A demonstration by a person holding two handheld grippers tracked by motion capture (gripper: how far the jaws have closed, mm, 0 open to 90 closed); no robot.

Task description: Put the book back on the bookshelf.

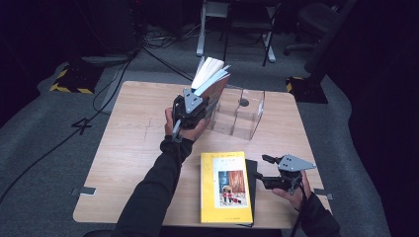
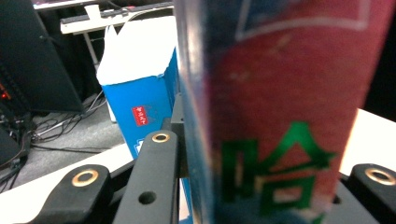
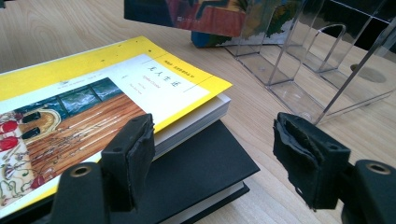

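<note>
My left gripper [image 1: 203,107] is raised over the middle of the table, shut on a red-covered book [image 1: 211,84] that leans with its white pages fanned upward. In the left gripper view the red cover with green characters [image 2: 280,116] sits between the jaws, and a blue book [image 2: 140,93] stands just past the left jaw. A clear plastic organiser [image 1: 242,116] stands right beside the held book. At the front right, my right gripper [image 1: 265,170] rests open near a yellow book [image 1: 225,187] stacked on a black book [image 3: 201,172]; its pads [image 3: 130,154] touch neither.
The light wooden table [image 1: 133,138] has bare room on its left half. The clear plastic organiser [image 3: 299,70] has upright dividers. Behind the table, chair legs and cables lie on the grey floor [image 1: 163,54].
</note>
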